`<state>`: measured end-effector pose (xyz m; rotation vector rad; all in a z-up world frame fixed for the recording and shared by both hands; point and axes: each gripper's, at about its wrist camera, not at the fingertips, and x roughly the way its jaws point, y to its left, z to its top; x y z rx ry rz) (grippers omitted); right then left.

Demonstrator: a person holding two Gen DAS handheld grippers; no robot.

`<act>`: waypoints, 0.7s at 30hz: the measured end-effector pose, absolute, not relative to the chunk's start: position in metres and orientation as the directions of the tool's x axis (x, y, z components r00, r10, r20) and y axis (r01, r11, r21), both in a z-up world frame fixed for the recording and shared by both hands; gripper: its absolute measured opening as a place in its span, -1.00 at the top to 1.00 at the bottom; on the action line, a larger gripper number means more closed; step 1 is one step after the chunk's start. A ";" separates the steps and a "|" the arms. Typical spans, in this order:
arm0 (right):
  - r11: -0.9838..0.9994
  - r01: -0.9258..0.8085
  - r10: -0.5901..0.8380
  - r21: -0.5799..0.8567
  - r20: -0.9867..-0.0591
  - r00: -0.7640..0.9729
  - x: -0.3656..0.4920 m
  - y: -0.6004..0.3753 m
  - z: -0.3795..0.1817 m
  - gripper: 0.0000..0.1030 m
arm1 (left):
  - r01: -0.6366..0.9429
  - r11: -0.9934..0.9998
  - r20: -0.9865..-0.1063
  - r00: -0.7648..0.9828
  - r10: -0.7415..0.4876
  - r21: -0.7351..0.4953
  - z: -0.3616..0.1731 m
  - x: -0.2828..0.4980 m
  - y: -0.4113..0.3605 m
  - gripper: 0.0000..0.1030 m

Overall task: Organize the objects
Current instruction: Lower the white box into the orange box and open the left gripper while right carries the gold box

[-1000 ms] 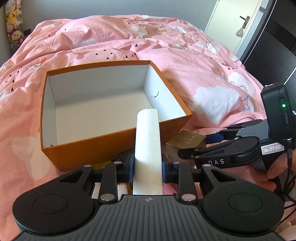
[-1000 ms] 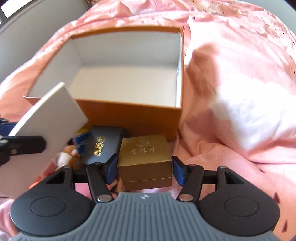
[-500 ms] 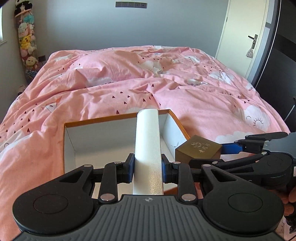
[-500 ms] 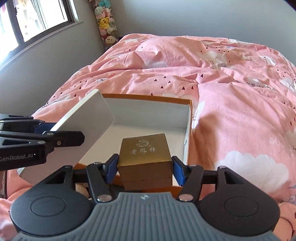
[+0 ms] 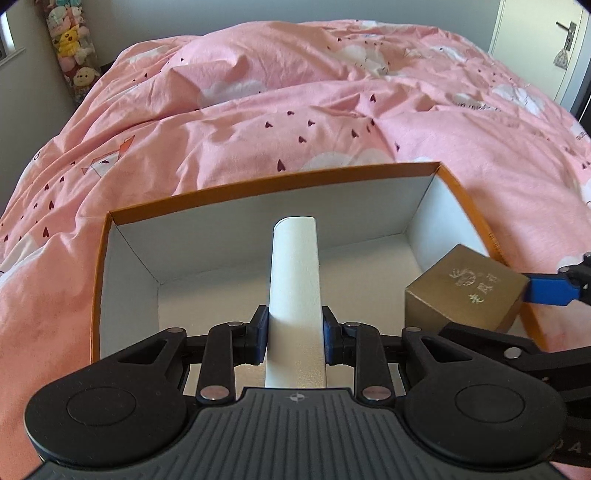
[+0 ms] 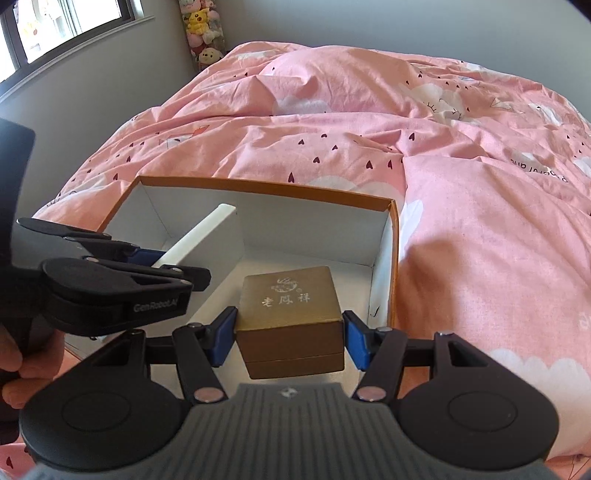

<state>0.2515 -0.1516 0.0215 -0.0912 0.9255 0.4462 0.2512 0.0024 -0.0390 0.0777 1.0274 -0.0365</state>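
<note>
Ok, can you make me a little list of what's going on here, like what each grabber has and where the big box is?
place: pink bedcover
big box: orange box, open, white inside, on the bed
left gripper: shut on white flat box, over the orange box
right gripper: shut on gold box, over the orange box
far corner: plush toys

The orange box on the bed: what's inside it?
The orange box shows only a bare white floor and walls. A white box and a gold box hang over it in grippers, hiding part of the floor.
</note>
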 end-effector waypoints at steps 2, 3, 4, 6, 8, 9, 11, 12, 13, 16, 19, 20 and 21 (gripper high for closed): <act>0.905 -0.412 0.324 0.104 -0.796 0.511 0.256 -0.150 0.015 -0.21 | 0.061 0.996 -0.865 0.500 0.026 0.065 -0.047 0.255 0.002 0.40; 0.906 -0.412 0.319 0.100 -0.800 0.508 0.258 -0.149 0.012 -0.21 | 0.060 0.995 -0.869 0.493 0.035 0.074 -0.051 0.256 0.002 0.40; 0.906 -0.413 0.315 0.095 -0.803 0.506 0.259 -0.148 0.010 -0.21 | 0.060 0.994 -0.872 0.487 0.046 0.087 -0.055 0.256 0.001 0.40; 0.906 -0.417 0.303 0.078 -0.806 0.508 0.261 -0.147 0.007 -0.21 | 0.063 0.990 -0.878 0.473 0.078 0.122 -0.063 0.259 -0.003 0.39; 0.905 -0.420 0.295 0.066 -0.809 0.509 0.262 -0.147 0.004 -0.21 | 0.068 0.988 -0.886 0.453 0.094 0.139 -0.071 0.261 -0.006 0.39; 0.905 -0.422 0.290 0.057 -0.808 0.513 0.262 -0.147 0.004 -0.21 | 0.070 0.988 -0.895 0.437 0.094 0.138 -0.075 0.262 -0.008 0.39; 0.905 -0.423 0.274 0.034 -0.808 0.522 0.261 -0.147 0.002 -0.21 | 0.072 0.990 -0.911 0.403 0.082 0.121 -0.079 0.264 -0.009 0.39; 0.906 -0.423 0.269 0.026 -0.807 0.526 0.261 -0.147 0.002 -0.21 | 0.069 0.992 -0.920 0.386 0.069 0.104 -0.081 0.266 -0.008 0.39; 0.906 -0.423 0.266 0.021 -0.806 0.529 0.260 -0.147 0.002 -0.21 | 0.074 0.993 -0.927 0.370 0.062 0.096 -0.082 0.267 -0.008 0.39; 0.907 -0.420 0.265 0.021 -0.805 0.531 0.259 -0.150 0.003 -0.21 | 0.072 0.994 -0.940 0.335 0.057 0.086 -0.085 0.269 -0.008 0.39; 0.907 -0.420 0.263 0.017 -0.803 0.535 0.256 -0.153 0.005 -0.21 | 0.049 0.997 -0.945 0.326 0.032 0.051 -0.084 0.269 -0.004 0.39; 0.907 -0.420 0.262 0.016 -0.802 0.536 0.255 -0.154 0.006 -0.21 | 0.048 0.998 -0.944 0.329 0.019 0.037 -0.083 0.268 -0.003 0.38; 0.908 -0.420 0.262 0.016 -0.803 0.536 0.255 -0.155 0.006 -0.21 | 0.049 0.999 -0.942 0.335 0.005 0.023 -0.080 0.265 -0.002 0.37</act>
